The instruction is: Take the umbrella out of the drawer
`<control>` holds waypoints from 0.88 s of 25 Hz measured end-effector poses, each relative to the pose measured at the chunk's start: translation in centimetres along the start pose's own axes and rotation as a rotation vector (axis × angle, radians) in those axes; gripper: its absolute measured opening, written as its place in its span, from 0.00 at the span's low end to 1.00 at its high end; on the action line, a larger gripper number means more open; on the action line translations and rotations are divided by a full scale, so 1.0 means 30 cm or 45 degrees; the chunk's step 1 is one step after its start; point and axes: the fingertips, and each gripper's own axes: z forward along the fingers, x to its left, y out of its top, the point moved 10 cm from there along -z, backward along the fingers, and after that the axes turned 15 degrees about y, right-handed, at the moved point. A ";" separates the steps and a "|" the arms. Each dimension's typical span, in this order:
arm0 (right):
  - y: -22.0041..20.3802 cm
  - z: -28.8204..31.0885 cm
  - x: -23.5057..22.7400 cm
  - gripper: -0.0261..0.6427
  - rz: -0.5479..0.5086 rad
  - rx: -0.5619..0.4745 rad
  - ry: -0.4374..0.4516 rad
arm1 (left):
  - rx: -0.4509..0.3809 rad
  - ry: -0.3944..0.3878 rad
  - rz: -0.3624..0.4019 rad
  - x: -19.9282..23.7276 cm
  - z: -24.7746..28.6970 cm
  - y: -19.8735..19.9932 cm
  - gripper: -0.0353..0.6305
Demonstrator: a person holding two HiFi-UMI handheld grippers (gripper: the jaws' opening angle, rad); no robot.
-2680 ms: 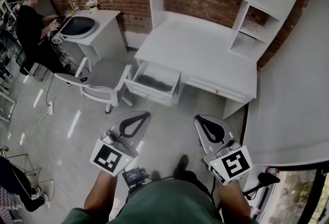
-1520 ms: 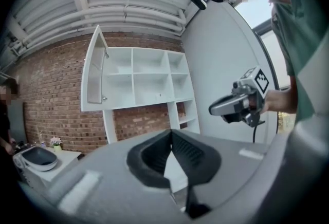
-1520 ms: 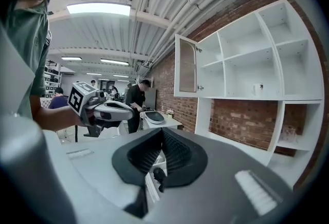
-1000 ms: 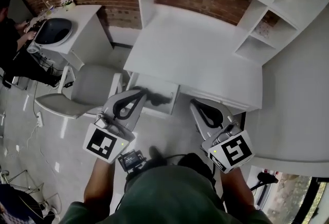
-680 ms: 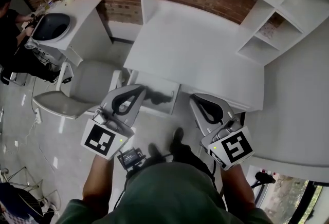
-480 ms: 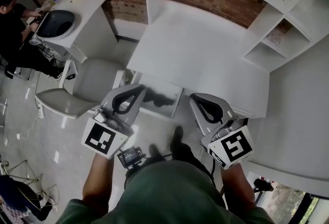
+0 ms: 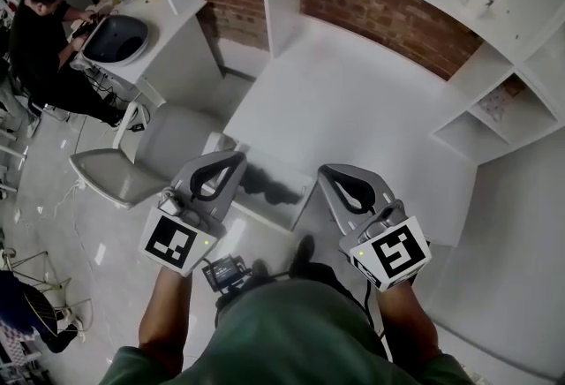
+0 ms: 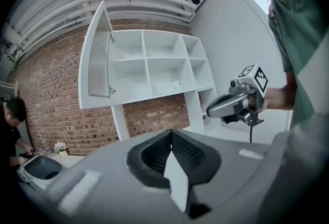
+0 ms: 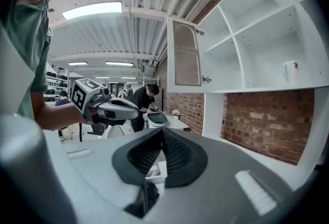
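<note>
**Both grippers shut, closer to the open drawer**

The grey left gripper (image 7: 233,159) and grey right gripper (image 7: 329,173) have moved up to the white desk (image 7: 353,105), jaws together and holding nothing. The dark folded umbrella (image 7: 267,187) lies in the open white drawer (image 7: 275,217) between them. A grey chair (image 7: 163,149) crowds the drawer's left edge, and pale floor (image 7: 84,229) lies beyond it.

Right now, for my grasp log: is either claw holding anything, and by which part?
Nothing is held: left claw and right claw are shut and empty; the umbrella lies in the open drawer.
</note>
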 end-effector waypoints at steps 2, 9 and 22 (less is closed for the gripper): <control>-0.007 0.007 -0.041 0.05 0.000 -0.007 0.030 | 0.011 0.032 0.009 0.001 0.021 0.005 0.06; -0.019 0.053 -0.112 0.05 0.013 -0.009 0.109 | 0.065 0.096 0.000 0.020 0.050 -0.017 0.06; -0.034 0.165 -0.165 0.05 0.061 0.038 0.014 | 0.080 -0.062 0.007 0.162 0.204 -0.079 0.06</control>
